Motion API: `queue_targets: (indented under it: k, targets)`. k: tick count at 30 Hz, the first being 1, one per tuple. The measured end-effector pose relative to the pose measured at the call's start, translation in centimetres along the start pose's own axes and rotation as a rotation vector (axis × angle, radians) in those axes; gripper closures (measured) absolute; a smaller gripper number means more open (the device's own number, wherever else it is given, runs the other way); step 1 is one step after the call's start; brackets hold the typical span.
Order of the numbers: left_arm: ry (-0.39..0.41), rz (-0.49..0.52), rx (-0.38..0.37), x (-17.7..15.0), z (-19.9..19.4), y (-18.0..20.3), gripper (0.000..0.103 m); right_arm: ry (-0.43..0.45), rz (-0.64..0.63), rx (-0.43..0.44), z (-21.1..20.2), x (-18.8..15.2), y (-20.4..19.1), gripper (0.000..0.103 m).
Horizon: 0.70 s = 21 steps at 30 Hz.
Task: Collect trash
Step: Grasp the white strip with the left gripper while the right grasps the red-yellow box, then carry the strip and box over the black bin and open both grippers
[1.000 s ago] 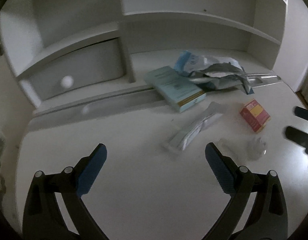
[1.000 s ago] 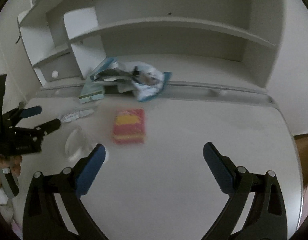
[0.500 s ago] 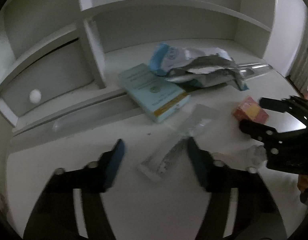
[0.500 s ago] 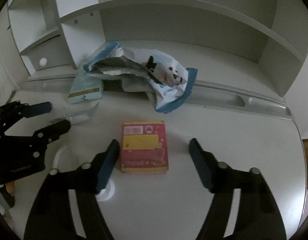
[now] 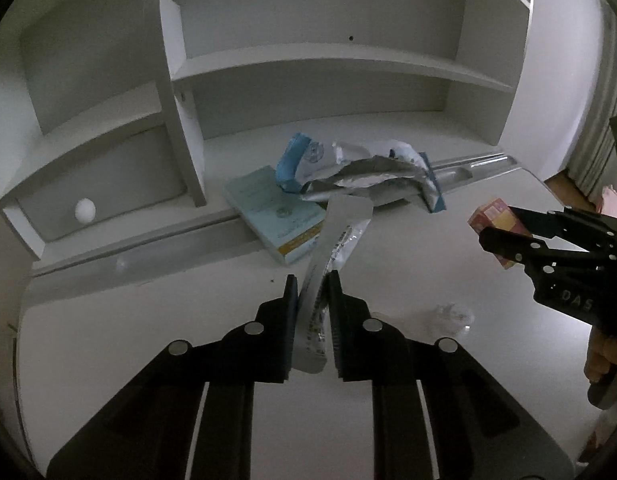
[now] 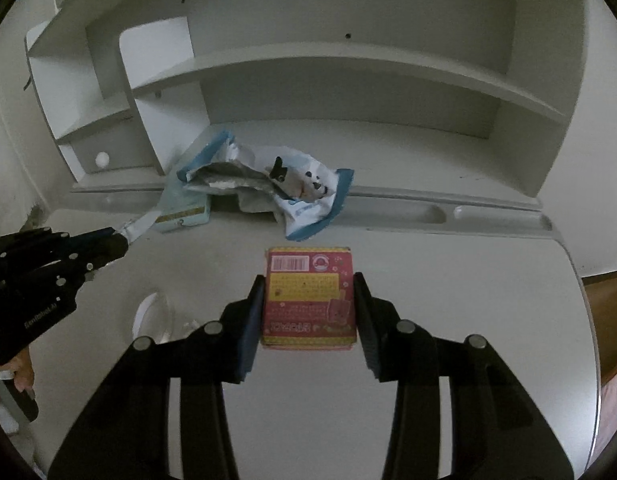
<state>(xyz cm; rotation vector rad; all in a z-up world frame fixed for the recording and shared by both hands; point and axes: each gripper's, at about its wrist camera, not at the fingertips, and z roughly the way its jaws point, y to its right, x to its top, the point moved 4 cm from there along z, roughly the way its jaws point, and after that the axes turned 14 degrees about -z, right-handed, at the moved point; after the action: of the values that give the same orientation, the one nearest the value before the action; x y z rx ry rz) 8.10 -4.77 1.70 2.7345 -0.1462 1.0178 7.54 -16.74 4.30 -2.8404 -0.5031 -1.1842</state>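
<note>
left tongs closing on a clear wrapper, right tongs closing on the red box, its underside hidden

The white table has a grooved pen tray along its back edge, below a white shelf unit. At the back lie a pale green box and, partly over it, a crumpled blue-and-white foil bag. Nearer the front sits a clear plastic scrap.
</note>
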Motion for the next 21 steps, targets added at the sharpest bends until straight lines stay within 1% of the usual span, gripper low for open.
queue_targets:
  k: [5, 14, 18, 21]
  targets:
    - [0.010, 0.017, 0.023, -0.3, -1.0, 0.9, 0.089, 0.001, 0.024, 0.007, -0.4, -1.3, 0.5, 0.061]
    - [0.013, 0.036, 0.030, -1.1, -3.0, 2.2, 0.089, 0.012, 0.043, 0.004, -3.1, -3.4, 1.4, 0.061]
    - [0.014, 0.043, 0.027, -1.4, -3.5, 2.9, 0.089, 0.000, 0.046, 0.031, -3.4, -4.5, 1.1, 0.061]
    - [0.010, 0.044, 0.007, -1.8, -3.7, 3.9, 0.089, -0.012, 0.047, 0.056, -3.5, -5.6, 1.1, 0.061]
